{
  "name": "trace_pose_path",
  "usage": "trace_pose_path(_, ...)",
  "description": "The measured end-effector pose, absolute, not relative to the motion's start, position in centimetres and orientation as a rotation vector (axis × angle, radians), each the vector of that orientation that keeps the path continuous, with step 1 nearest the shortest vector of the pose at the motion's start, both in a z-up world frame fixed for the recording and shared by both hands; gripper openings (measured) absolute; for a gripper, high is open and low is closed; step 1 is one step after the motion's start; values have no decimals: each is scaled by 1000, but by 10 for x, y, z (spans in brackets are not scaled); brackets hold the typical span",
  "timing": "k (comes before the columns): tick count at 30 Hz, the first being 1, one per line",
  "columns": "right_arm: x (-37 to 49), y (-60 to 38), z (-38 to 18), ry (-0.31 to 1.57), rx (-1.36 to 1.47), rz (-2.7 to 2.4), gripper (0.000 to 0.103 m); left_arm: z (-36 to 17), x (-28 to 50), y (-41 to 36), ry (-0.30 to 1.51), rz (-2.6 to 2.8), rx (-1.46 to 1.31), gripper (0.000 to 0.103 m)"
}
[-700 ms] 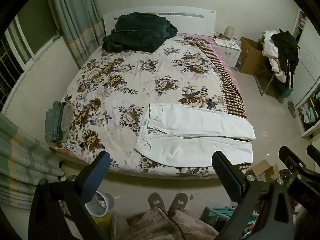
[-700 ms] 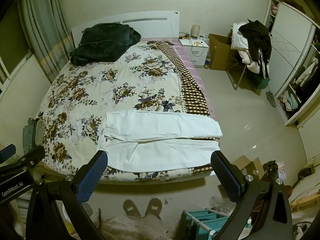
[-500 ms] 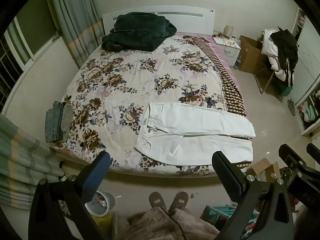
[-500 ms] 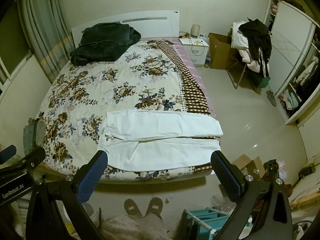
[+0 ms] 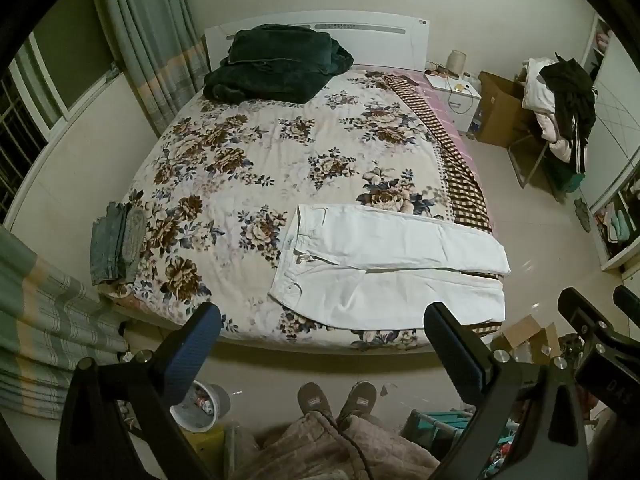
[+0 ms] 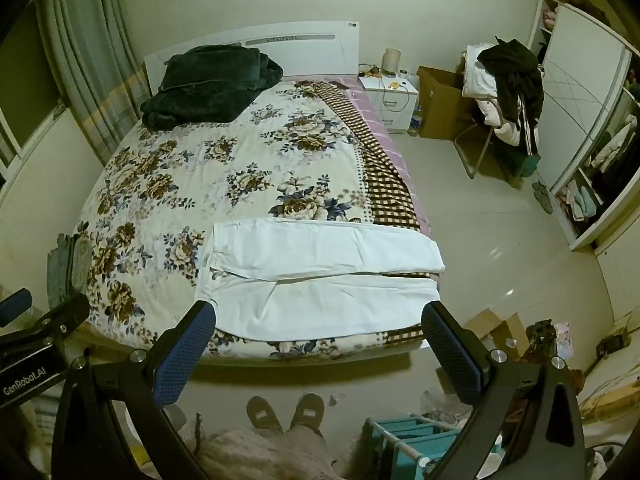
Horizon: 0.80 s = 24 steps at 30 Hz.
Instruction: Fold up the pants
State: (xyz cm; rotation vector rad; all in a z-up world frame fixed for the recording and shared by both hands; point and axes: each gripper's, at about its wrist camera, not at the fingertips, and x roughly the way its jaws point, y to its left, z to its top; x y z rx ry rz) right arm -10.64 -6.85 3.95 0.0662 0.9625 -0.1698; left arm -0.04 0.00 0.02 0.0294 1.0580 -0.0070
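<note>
White pants (image 5: 384, 264) lie spread flat near the foot of the floral bed (image 5: 248, 168), waistband to the left, both legs running right to the bed's edge. They also show in the right wrist view (image 6: 320, 276). My left gripper (image 5: 320, 340) is open and empty, held above the floor in front of the bed. My right gripper (image 6: 320, 340) is open and empty too, at about the same height, short of the pants.
A folded stack of denim (image 5: 114, 244) sits on the bed's left edge. A dark green blanket (image 5: 276, 64) lies by the headboard. A person's slippered feet (image 5: 336, 398) stand below. Cardboard boxes (image 5: 528, 332), a teal rack (image 6: 408, 436) and a clothes-laden chair (image 6: 508, 92) stand on the right.
Both grippers have drifted slightly, so the bed and pants sit a little higher in the views. Jaws stay open.
</note>
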Motion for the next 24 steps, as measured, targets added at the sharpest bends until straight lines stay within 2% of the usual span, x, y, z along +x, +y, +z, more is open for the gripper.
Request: trace_pose_path(24,-110,-65,42,959,57,-171,103,0,-1,0,1057,-7,29,103)
